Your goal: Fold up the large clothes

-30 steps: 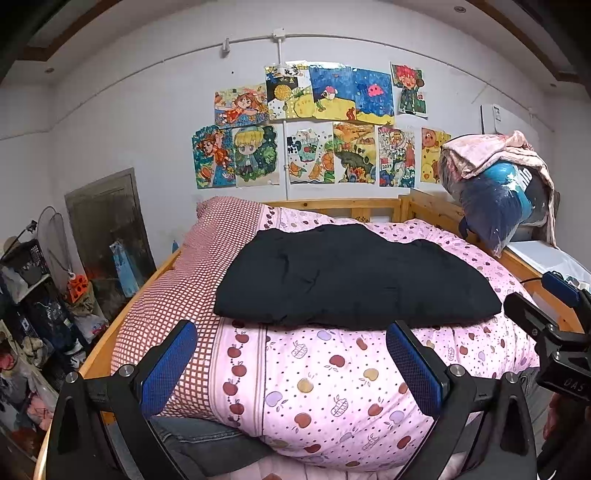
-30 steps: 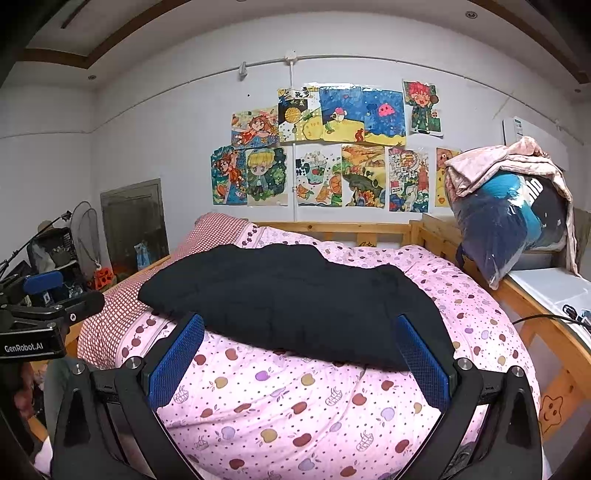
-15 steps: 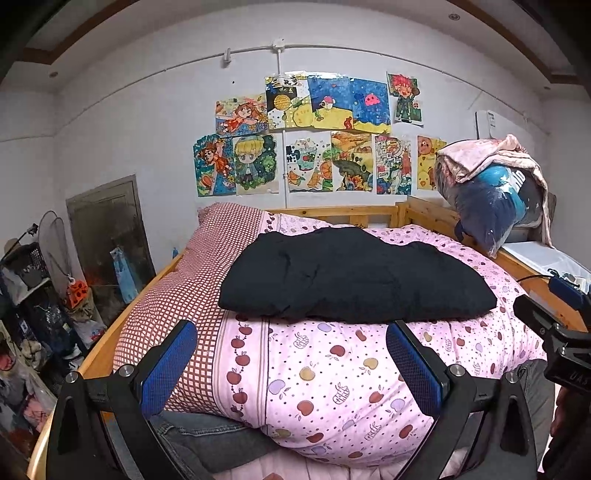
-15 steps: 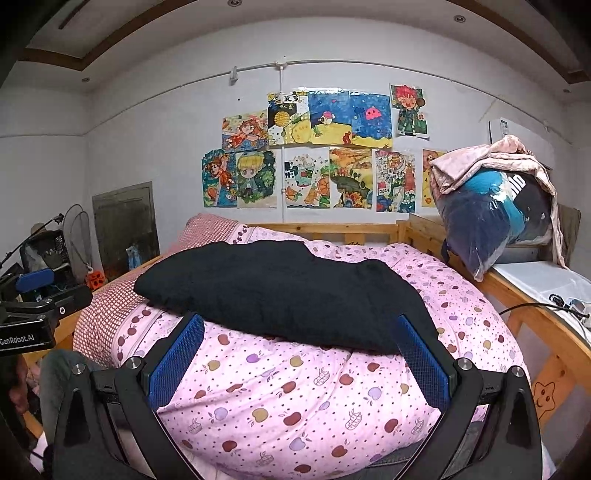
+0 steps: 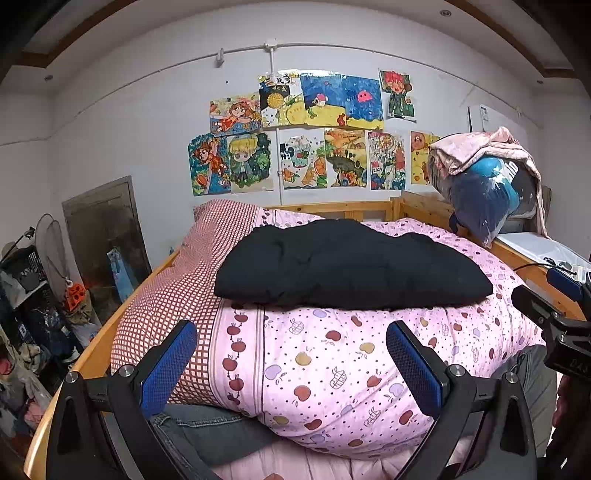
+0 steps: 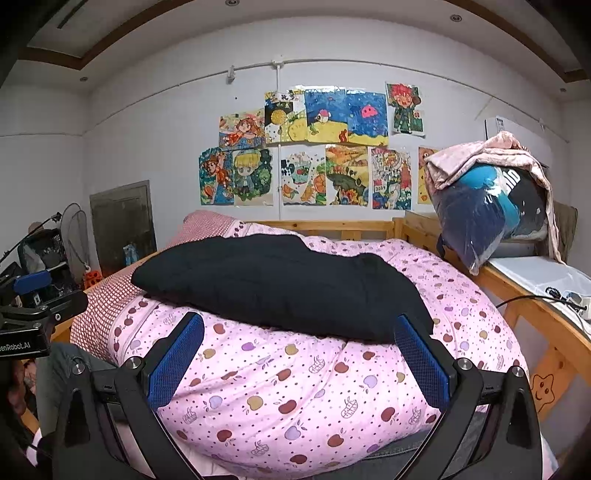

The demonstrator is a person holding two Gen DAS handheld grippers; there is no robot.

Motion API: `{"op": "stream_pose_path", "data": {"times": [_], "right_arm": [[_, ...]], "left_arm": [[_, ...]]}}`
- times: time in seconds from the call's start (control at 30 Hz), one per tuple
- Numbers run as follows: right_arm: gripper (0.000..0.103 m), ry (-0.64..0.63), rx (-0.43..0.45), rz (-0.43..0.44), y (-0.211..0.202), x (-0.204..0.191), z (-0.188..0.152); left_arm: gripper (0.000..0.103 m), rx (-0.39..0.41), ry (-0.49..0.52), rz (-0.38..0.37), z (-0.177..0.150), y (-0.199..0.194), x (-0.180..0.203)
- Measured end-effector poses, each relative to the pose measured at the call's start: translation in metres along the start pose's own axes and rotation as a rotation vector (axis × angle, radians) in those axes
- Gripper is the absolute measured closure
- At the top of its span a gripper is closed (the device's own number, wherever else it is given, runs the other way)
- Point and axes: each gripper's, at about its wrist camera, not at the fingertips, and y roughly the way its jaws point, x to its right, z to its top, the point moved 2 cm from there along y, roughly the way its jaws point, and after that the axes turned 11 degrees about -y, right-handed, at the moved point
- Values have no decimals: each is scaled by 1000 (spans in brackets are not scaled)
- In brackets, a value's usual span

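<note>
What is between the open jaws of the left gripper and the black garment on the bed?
Only the pink apple-print quilt: its bulging front fills the stretch from the left gripper up to the black garment. The left wrist view shows it.

Before me: a white wall (image 5: 122, 140) hung with coloured drawings (image 5: 314, 136), a wooden bed frame (image 5: 354, 208) beneath, a cluttered shelf (image 5: 26, 295) at left, recessed ceiling lights (image 6: 455, 17) overhead.

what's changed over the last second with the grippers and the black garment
Both open grippers, left and right, drew back and lower from the bed, empty. The black garment stayed folded atop the pink quilt, untouched.
</note>
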Motion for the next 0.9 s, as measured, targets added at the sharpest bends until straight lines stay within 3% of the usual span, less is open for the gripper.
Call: {"op": "stream_pose_path", "data": {"times": [0.9], "right_arm": [[2, 10, -30, 5, 8, 3, -7]], "left_arm": [[0, -17, -10, 21, -6, 7, -1]]}}
